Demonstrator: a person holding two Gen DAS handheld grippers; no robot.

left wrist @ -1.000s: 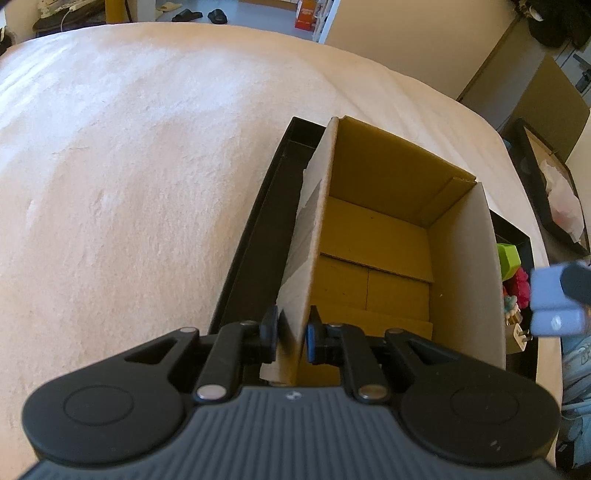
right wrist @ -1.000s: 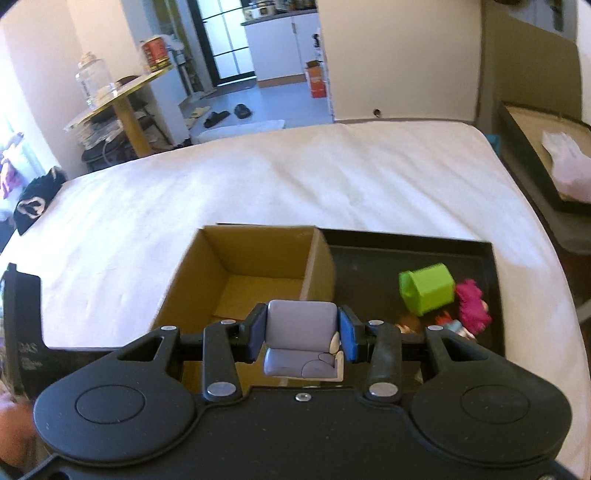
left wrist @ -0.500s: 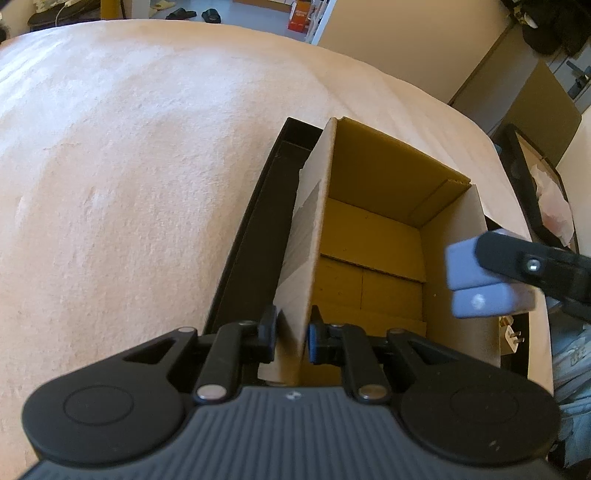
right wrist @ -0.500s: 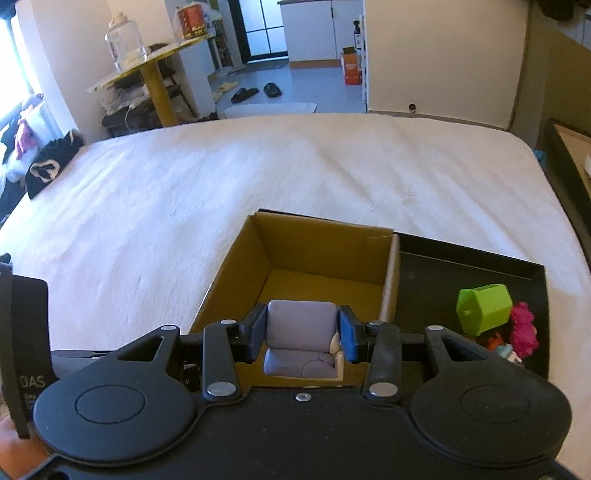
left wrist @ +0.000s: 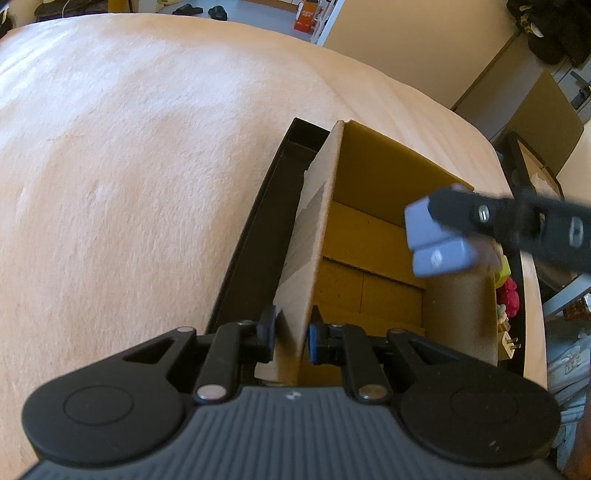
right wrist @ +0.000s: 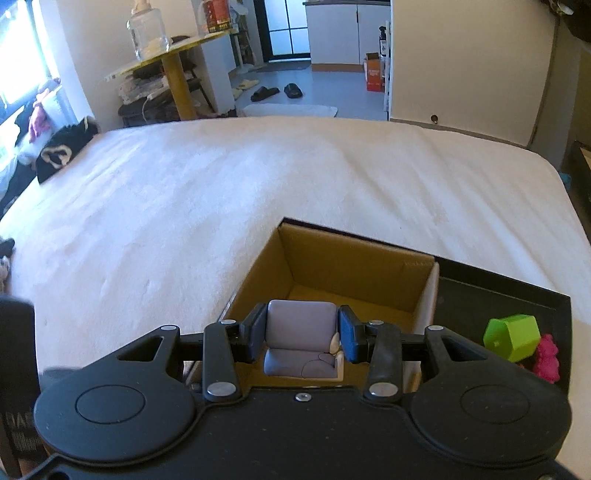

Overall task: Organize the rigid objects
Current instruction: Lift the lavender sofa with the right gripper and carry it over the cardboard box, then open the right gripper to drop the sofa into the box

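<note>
An open cardboard box (left wrist: 373, 258) (right wrist: 354, 273) stands in a black tray (left wrist: 258, 236) (right wrist: 509, 295) on a white bed. My left gripper (left wrist: 291, 334) is shut on the box's near-left wall, one pad on each side of it. My right gripper (right wrist: 302, 334) is shut on a small grey toy armchair (right wrist: 301, 338) (left wrist: 436, 236). In the left wrist view the armchair hangs over the box's right side, above its open top. A green toy house (right wrist: 511, 338) and a pink toy (right wrist: 548, 360) lie in the tray to the right of the box.
The white bedspread (right wrist: 221, 206) stretches far and left of the tray. A small white plug (left wrist: 509, 345) lies in the tray's near right corner. Off the bed's right side lies a dark frame (left wrist: 532, 177). A round table with a glass jar (right wrist: 147, 33) stands beyond the bed.
My right gripper has carried the grey armchair leftward, from beside the box's right wall to above the box. The left gripper has kept its hold on the box wall.
</note>
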